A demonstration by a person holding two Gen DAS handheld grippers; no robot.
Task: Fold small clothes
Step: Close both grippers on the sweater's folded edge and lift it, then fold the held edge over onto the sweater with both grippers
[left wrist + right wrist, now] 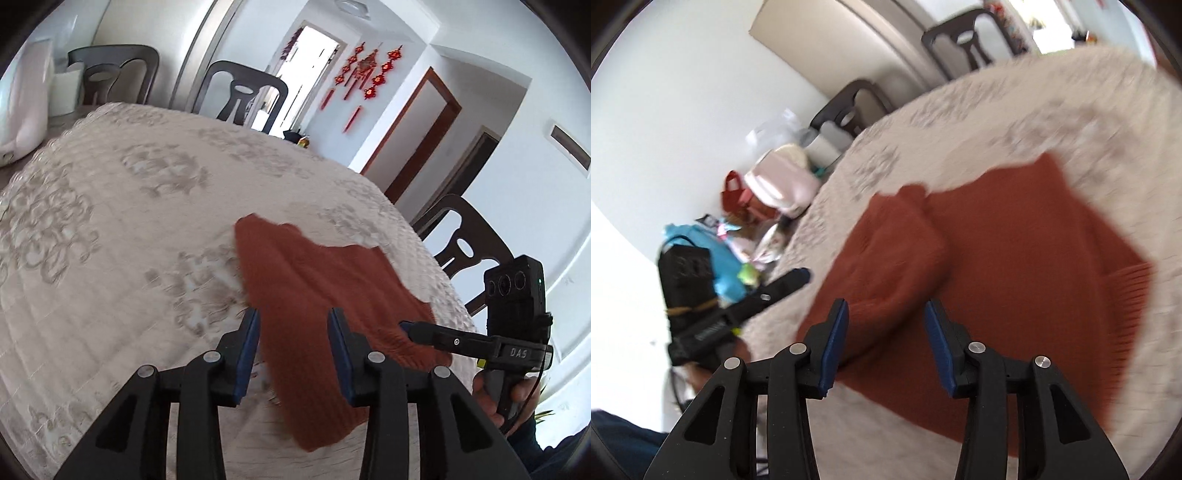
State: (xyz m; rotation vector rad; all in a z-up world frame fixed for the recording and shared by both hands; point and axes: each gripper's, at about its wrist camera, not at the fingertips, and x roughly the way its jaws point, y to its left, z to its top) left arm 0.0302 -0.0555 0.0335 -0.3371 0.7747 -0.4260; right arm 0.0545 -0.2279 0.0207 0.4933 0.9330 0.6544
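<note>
A rust knit sweater (317, 295) lies flat on a cream patterned tablecloth (110, 221), filling the frame from centre toward 5 o'clock in the left wrist view. One sleeve (897, 254) is folded over the body, at 10 o'clock from the cuff ribbing.

The left gripper (293, 325) hangs above the sweater's near edge, its blue-padded fingers (249, 354) spread wide and holding nothing. The right gripper (886, 317) hangs over the folded sleeve, also spread wide and empty; in the left wrist view it enters at 4 o'clock, its tip over the ribbed hem.

Dark chairs (243, 92) stand at 12 o'clock beyond the table. A pile of bags (768, 184) sits at 10 o'clock in the blurred right wrist view.
</note>
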